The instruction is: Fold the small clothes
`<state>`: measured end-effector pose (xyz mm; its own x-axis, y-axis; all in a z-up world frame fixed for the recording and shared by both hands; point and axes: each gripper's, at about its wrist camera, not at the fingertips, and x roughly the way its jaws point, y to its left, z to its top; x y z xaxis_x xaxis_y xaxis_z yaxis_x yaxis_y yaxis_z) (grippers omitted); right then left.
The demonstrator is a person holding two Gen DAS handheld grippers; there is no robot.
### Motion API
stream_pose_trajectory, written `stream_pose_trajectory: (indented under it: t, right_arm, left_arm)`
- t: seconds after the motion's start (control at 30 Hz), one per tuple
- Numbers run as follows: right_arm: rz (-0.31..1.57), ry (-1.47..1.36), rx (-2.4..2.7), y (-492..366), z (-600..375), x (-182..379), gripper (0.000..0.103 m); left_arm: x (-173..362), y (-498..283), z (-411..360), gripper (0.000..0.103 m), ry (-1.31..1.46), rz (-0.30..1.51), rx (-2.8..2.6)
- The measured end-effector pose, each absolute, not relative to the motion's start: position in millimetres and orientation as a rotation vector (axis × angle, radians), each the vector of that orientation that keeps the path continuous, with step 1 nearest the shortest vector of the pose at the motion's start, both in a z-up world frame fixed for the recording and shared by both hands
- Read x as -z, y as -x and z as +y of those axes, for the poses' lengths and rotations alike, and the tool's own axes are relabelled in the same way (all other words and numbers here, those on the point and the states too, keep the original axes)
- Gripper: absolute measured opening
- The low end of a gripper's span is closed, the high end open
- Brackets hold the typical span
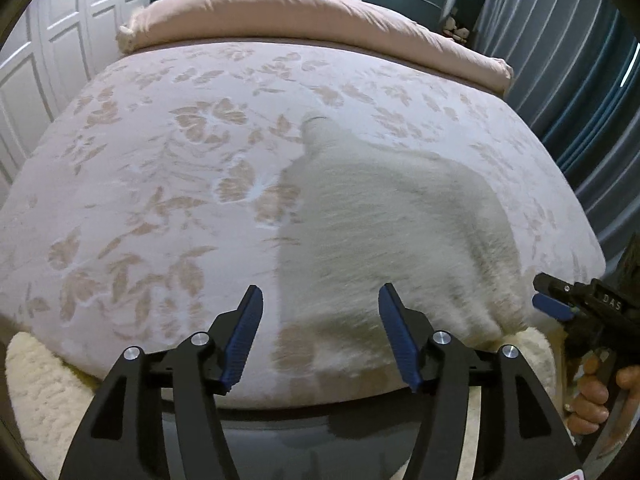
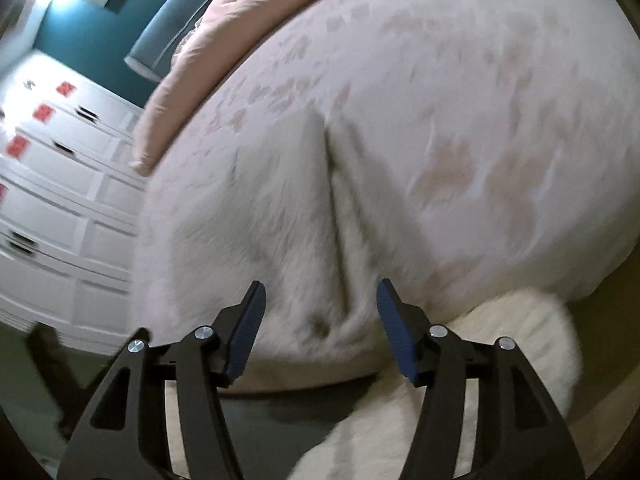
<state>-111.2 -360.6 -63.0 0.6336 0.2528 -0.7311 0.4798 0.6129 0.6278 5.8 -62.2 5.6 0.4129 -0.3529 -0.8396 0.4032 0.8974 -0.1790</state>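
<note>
White fuzzy garment (image 1: pixel 384 232) lies at the near edge of the floral bedspread (image 1: pixel 160 168). Left gripper (image 1: pixel 320 336) and right gripper (image 2: pixel 320 332) both gape apart above it, holding nothing.

The garment (image 1: pixel 384 232) lay on the bed (image 1: pixel 160 160) near its front edge. The duvet (image 1: pixel 304 20) lay behind it; a rug (image 1: pixel 44 392) lay below the edge.

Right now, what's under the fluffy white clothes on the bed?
The fluffy white clothes lie right on the flowery bedspread, which shows all around them. Whatever might be tucked beneath or inside the folds is covered, so I can't tell.
</note>
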Motion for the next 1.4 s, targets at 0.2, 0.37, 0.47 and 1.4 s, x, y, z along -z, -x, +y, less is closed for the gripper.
stream_pose_trajectory:
  t: [0.2, 0.37, 0.47, 1.4]
  right_arm:
    - [0.97, -0.973, 0.117, 92.2, -340.0, 89.3, 0.063]
    - [0.997, -0.837, 0.171, 71.1, -319.4, 71.4, 0.023]
    - [0.932, -0.536, 0.16, 51.5, -266.2, 7.8, 0.021]
    - [0.952, -0.969, 0.229, 111.5, -357.8, 109.6, 0.018]
  left_arm:
    - [7.6, -3.3, -36.0, 0.058, -0.041, 1.097, 0.425]
    - [6.8, 0.4, -12.1, 0.059, 0.003, 1.092, 0.395]
    - [2.7, 0.1, 7.1, 0.059, 0.018, 1.07, 0.353]
    - [-21.4, -13.3, -61.9, 0.059, 0.062, 1.046, 0.519]
